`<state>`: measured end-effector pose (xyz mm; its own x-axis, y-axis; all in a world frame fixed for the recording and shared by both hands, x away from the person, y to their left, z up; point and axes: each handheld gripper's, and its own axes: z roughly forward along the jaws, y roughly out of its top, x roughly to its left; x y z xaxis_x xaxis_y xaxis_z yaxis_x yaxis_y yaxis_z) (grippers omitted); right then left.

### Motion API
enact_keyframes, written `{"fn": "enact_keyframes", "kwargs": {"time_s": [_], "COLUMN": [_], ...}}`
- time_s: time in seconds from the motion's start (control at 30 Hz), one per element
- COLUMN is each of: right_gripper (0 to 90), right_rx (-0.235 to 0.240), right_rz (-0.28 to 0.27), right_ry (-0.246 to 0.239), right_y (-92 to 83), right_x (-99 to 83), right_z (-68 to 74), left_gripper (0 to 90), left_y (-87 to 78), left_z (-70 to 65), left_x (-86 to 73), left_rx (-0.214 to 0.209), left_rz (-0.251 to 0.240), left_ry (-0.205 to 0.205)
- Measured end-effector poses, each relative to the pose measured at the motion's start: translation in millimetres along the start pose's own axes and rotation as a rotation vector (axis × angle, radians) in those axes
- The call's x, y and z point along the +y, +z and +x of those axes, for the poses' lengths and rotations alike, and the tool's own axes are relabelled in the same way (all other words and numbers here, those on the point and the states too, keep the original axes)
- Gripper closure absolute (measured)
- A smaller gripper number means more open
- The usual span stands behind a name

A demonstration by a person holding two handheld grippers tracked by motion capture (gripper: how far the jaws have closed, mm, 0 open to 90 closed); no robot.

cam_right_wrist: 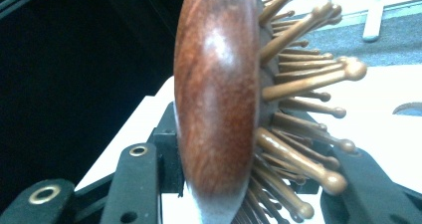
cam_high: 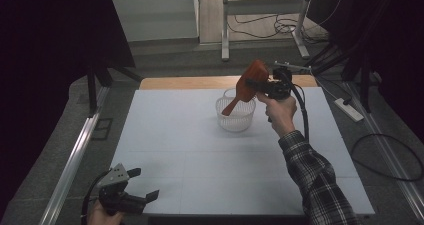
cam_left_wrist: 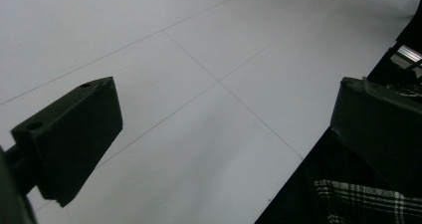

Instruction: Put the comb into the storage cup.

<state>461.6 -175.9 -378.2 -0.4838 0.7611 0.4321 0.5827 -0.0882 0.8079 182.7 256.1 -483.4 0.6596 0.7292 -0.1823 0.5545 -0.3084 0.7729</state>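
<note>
From the high view we've got the right claw (cam_high: 264, 86) up around 1 o'clock, clamped on a wooden hairbrush (cam_high: 246, 85) whose handle slants down into a white basket (cam_high: 235, 114) sitting on the table (cam_high: 200, 155). The left claw (cam_high: 141, 185) hangs out way down at 7 o'clock, spread wide with nothing in it. In the left gripper view we see those jaws well apart over bare white table and a bit of plaid sleeve (cam_left_wrist: 363, 199) at 5 o'clock. In the right gripper view the hairbrush (cam_right_wrist: 219, 109) stands edge-on between the jaws, bristles (cam_right_wrist: 303, 84) poking toward 3 o'clock.
</note>
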Motion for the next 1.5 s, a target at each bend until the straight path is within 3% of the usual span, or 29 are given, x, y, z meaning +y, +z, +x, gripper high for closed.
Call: {"fn": "enact_keyframes", "kwargs": {"time_s": [1.3,1.5], "right_gripper": [51.8,50.9], "right_rx": [-0.046,-0.051], "right_rz": [0.054,0.056], "right_ry": [-0.039,-0.027], "right_y": [22.7,23.2], "right_x": [-31.0,-33.8], "right_z": [-4.4,-7.1], "left_gripper": [0.8,0.9], "left_y": [0.5,0.7], "left_z": [1.7,1.7], "left_x": [-0.2,-0.1], "left_rx": [-0.009,-0.009], "left_rz": [0.002,0.004], "left_ry": [-0.013,-0.013]}}
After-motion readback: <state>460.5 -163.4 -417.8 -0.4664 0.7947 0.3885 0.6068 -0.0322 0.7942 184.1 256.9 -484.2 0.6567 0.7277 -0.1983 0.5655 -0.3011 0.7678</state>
